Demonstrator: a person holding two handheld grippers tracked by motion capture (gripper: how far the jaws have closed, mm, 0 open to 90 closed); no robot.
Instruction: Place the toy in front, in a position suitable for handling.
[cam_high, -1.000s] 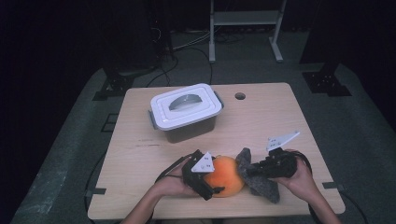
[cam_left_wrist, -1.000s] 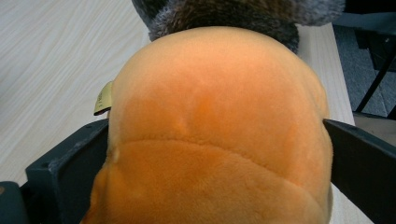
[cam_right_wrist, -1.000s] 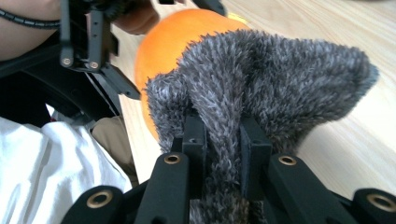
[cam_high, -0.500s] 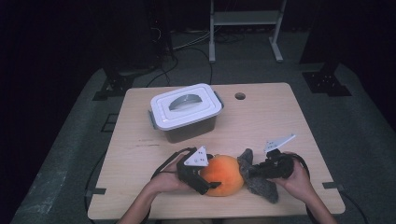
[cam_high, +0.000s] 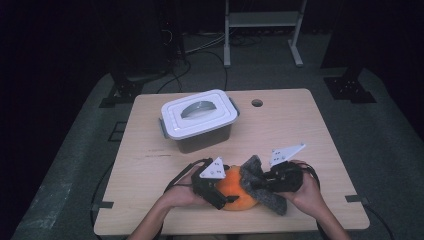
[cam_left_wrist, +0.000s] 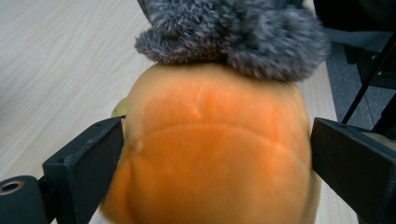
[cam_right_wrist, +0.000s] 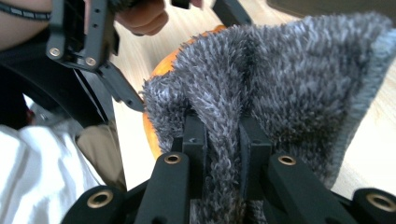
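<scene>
1. The left gripper has its jaws spread wide around an orange soft toy, one black jaw against each flank of it, so the toy is clamped between them. The jaws have just been opening a little while the toy sits between them.
2. The right gripper has its jaws pressed nearly together on a fold of a grey fuzzy cloth, pinching it.
3. The orange soft toy is round and plump, with a smooth short-pile skin and a curved seam running across its face. In the left gripper view the upper part looks a paler orange than the part below the seam.
4. The grey fuzzy cloth is shaggy, with long mottled fibres and a neat hemmed edge on one side. It lies draped against the side and top of the toy, touching it.
5. In the high view the toy rests on the wooden table near the front edge, between the two hands.
6. The left hand comes in from the bottom and holds its gripper roughly level, pointing to the right at the toy.
7. The right hand holds its gripper roughly level as well, pointing left, with the cloth bunched between it and the toy.
8. A white-lidded plastic box stands farther back on the table, well apart from the toy.
</scene>
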